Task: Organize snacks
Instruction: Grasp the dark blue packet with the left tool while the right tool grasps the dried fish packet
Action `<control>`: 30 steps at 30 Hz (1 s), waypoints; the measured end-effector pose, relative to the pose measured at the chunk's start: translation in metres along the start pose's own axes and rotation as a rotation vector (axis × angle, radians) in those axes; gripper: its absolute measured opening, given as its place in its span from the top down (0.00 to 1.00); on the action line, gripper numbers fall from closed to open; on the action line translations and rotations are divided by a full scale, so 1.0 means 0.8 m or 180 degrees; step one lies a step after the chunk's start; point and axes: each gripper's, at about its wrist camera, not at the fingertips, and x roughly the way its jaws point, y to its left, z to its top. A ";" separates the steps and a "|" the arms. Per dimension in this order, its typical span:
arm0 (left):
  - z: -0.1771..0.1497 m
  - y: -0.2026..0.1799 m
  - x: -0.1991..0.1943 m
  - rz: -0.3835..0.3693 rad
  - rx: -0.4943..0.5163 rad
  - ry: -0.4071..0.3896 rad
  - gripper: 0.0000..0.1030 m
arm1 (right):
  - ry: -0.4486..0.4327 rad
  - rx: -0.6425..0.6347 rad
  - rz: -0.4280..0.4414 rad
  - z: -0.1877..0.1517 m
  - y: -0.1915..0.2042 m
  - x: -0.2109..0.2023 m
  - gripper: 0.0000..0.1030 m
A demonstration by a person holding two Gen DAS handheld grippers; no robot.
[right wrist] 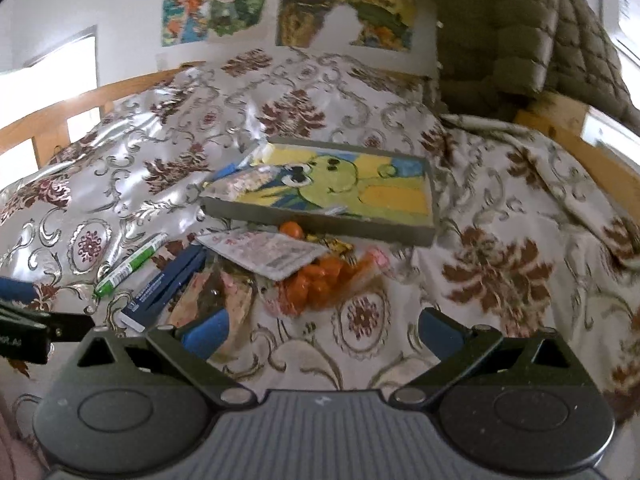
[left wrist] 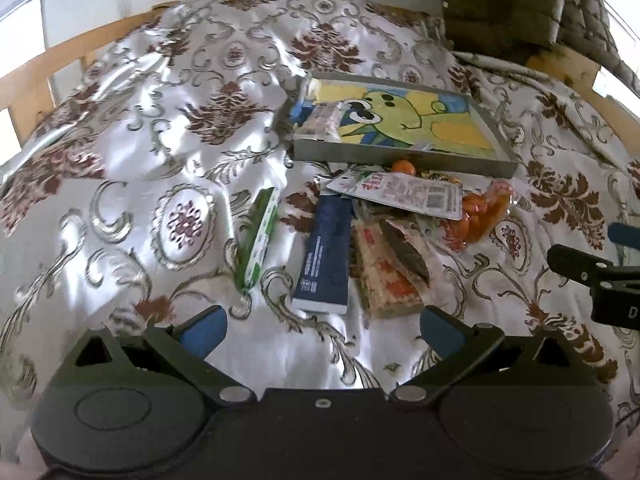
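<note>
Patterned tablecloth [left wrist: 168, 152], snack pile just in front of the tray [left wrist: 400, 157] — both grippers, left gripper [left wrist: 323, 330] and right gripper [right wrist: 323, 334], wide and empty; I'd take the loose blue pack [left wrist: 326, 256] first, long edges — lowest snag risk.

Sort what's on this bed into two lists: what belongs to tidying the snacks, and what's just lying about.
For the job:
- tray with one clear packet in it
- green stick pack
- blue box
- white pouch
- bag of orange sweets
- red-and-cream packet
- loose orange sweet

Lying about:
- patterned bedspread
- quilted olive blanket
- wall pictures
</note>
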 end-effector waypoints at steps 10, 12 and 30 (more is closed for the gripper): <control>0.047 0.015 0.063 -0.0406 0.0229 -0.0068 0.01 | -0.0120 -0.0348 0.0214 0.003 0.010 0.041 0.00; 0.054 0.019 0.076 -0.0497 0.0142 -0.0074 0.01 | -0.0072 -0.0355 0.0254 0.002 0.013 0.050 0.00; 0.061 0.041 0.140 -0.0922 -0.0282 0.0243 0.11 | 0.0040 -0.0699 0.0581 -0.013 0.075 0.107 0.02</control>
